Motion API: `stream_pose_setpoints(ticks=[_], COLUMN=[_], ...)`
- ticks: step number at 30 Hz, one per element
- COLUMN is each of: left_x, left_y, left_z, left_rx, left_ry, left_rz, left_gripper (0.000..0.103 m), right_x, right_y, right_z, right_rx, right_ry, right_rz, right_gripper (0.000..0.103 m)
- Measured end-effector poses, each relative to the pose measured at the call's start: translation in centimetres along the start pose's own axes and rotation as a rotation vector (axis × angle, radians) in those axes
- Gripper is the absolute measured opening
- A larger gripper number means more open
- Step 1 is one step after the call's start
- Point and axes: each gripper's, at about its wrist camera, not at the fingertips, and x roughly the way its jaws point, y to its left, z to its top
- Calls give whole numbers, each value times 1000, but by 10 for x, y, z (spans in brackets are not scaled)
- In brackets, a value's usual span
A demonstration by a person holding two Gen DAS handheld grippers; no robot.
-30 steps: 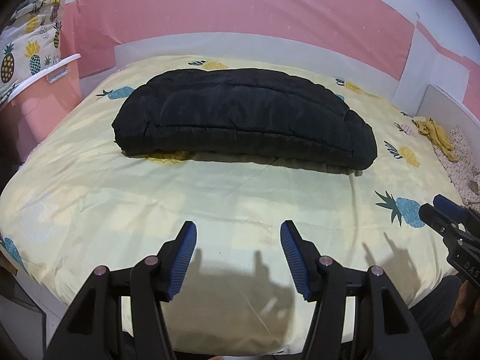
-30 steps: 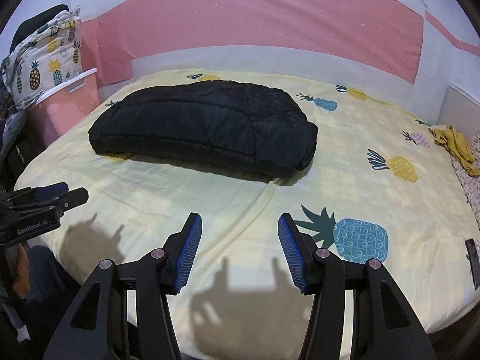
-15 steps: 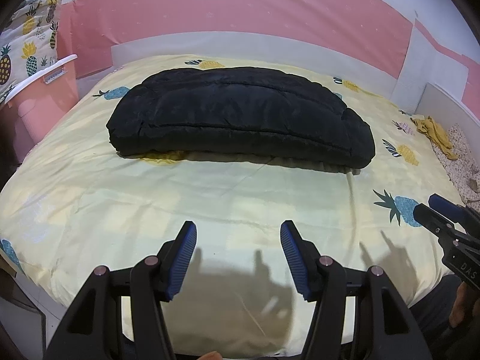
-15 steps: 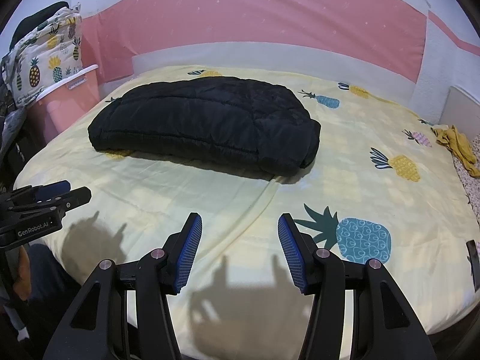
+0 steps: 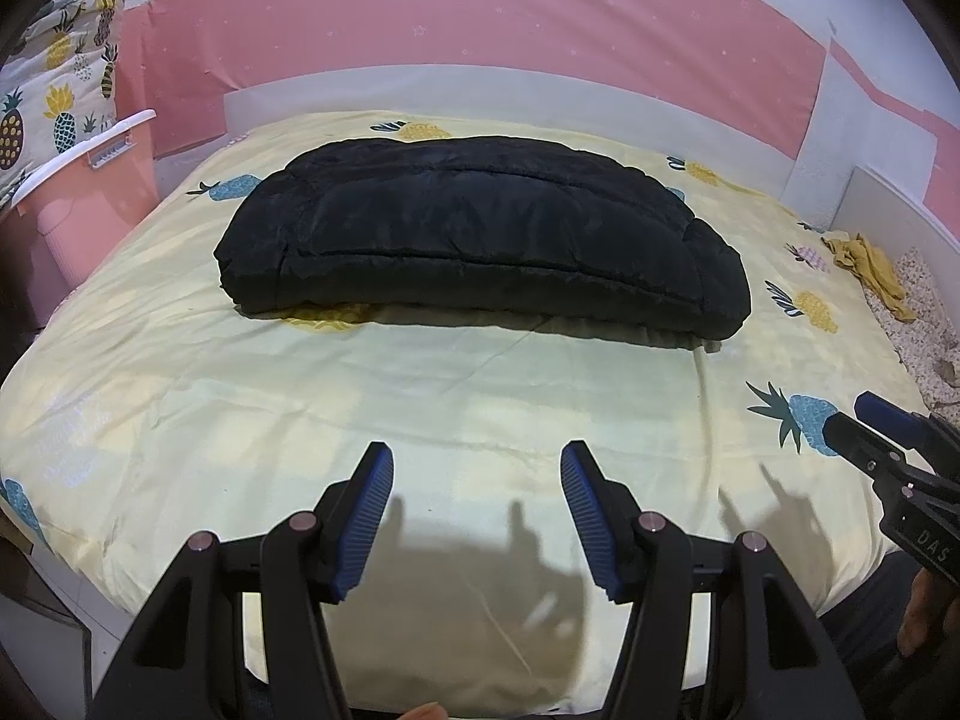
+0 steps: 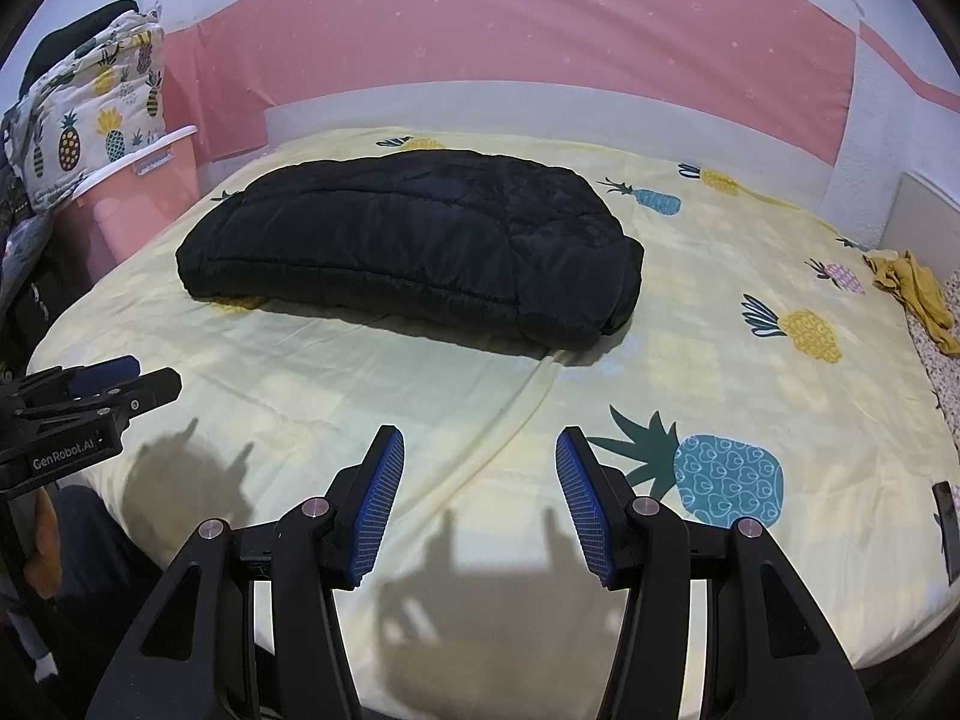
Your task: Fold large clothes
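Observation:
A black quilted jacket (image 5: pixel 480 234) (image 6: pixel 414 246) lies folded into a long thick bundle across the middle of the bed. My left gripper (image 5: pixel 477 468) hovers open over the near part of the yellow pineapple sheet (image 5: pixel 300 396), well short of the jacket, with nothing between its blue pads. My right gripper (image 6: pixel 480 450) is also open and empty, over the sheet (image 6: pixel 690 324) nearer the bundle's right end. Each gripper shows at the edge of the other's view: the right gripper (image 5: pixel 864 426) and the left gripper (image 6: pixel 132 378).
A pink storage bin (image 6: pixel 144 192) with a pineapple-print quilt (image 6: pixel 90 114) on it stands left of the bed. A crumpled yellow cloth (image 6: pixel 918 288) lies at the bed's right edge. A pink and white wall (image 5: pixel 480 18) runs behind the bed. Both grippers cast shadows on the near sheet.
Both views have shifted very slightly, so the jacket sits a touch differently in frame. The jaws have kept their width and the jacket has not moved.

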Motion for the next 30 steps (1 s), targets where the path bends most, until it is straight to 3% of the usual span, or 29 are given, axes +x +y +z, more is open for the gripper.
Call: stream_pose_setpoints(ticks=[30], left_x=[-2], left_y=[-7], left_z=[-1], left_rx=[5], left_ry=[-4], left_rz=[16], left_gripper=[60], right_x=[-1], right_y=[-4], right_z=[-3], right_rx=[-4], right_ry=[9], right_rz=[4], right_gripper=[54])
